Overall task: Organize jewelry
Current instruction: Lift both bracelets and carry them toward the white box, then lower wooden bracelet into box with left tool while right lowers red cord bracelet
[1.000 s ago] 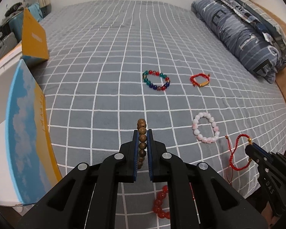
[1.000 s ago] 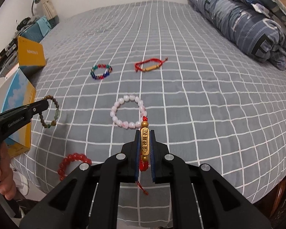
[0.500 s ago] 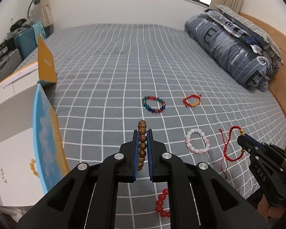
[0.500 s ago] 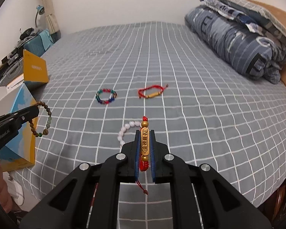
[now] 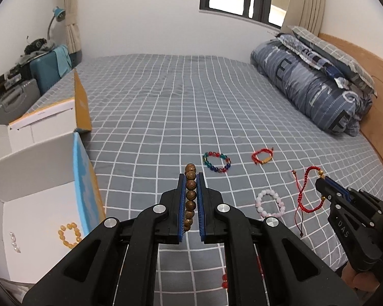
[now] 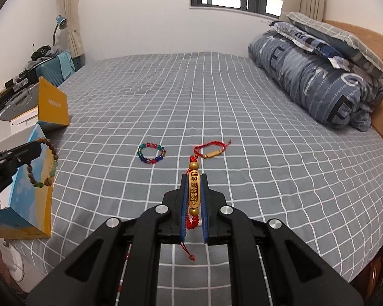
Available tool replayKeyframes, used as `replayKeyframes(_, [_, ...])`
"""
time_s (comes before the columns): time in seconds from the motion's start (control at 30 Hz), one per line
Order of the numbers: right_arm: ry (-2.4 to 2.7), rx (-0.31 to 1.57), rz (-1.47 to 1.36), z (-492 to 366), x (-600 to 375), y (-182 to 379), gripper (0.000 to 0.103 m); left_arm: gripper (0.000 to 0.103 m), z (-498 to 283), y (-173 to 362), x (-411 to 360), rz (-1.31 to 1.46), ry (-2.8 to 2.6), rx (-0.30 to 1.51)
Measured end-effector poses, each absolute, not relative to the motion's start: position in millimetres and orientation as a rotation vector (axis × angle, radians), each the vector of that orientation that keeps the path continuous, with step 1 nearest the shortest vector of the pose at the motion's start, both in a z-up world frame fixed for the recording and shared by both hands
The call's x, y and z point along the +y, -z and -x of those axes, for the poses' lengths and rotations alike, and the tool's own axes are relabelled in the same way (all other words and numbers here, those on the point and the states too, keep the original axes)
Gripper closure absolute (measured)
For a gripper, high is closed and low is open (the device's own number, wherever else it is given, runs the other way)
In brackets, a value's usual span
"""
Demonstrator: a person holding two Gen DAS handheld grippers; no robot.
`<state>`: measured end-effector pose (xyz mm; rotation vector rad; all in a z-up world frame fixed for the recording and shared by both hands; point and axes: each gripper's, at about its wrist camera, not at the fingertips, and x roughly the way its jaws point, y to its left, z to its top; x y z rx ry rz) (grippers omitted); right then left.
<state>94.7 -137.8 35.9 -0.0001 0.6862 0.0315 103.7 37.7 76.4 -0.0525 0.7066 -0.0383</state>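
To the left of the left gripper (image 5: 191,178), an open white cardboard box (image 5: 33,204) with a sky-printed blue and yellow outer wall sits at the edge of the bed (image 5: 166,97); inside it lie a ring of amber beads (image 5: 69,234) and a short row of small pearls (image 5: 14,239). The left gripper is clamped on a wooden bead bracelet (image 5: 190,193), its round, grained brown beads stacked in a line between the blue pads and lifted off the bed. Ahead and slightly right of it, on the smooth grey sheet with its white grid, lies a multicoloured glass bead bracelet (image 5: 216,162), then a red cord bracelet with a gold tube (image 5: 262,156). Nearer, right of the left gripper, a pale pink bead bracelet (image 5: 270,203) lies flat, and round red beads (image 5: 225,280) show below the jaws. The right gripper (image 6: 193,177) is closed on a braided red cord bracelet (image 6: 193,191), pinching its engraved golden bar between two gold balls; the knotted red loop hangs free beneath, clear of the bed. Far right, a rolled, striped blue quilt (image 6: 314,86) rests against the wooden headboard (image 6: 370,38).
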Motion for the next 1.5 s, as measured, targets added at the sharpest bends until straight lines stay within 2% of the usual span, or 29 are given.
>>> replayKeyframes(0.7, [-0.131, 0.638, 0.027, -107, -68, -75, 0.095, 0.095, -71, -116, 112, 0.073, -0.129, 0.65])
replayKeyframes(1.5, [-0.423, 0.568, 0.086, -95, 105, -113, 0.095, 0.095, -21, -129, 251, 0.154, -0.405, 0.631])
